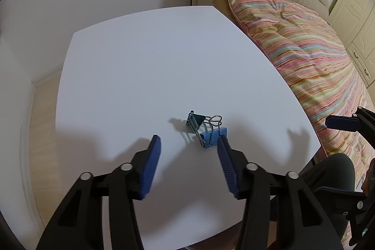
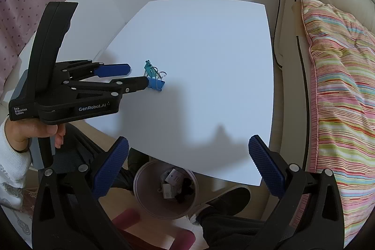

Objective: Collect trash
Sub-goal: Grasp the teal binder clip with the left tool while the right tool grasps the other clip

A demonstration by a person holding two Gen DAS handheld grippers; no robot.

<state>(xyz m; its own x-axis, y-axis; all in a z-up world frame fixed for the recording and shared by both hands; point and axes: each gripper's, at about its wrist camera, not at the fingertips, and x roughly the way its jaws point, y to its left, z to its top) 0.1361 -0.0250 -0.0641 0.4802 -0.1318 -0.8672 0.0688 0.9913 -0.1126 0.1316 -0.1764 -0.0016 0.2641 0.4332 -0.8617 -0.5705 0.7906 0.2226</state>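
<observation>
White table point(image 1: 164, 62), binder clips point(image 1: 208, 130) beside unclenched left tongs point(image 1: 188, 142), right tongs point(image 2: 188, 147) released, striped quilt point(image 1: 316, 57).

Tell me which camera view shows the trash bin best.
The right wrist view: the trash bin stands on the floor below the table edge, its open top facing the camera with scraps visible inside. The left wrist view does not show the bin.

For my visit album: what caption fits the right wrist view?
Left gripper reaches two binder clips on a white table; a bin waits below.
</observation>
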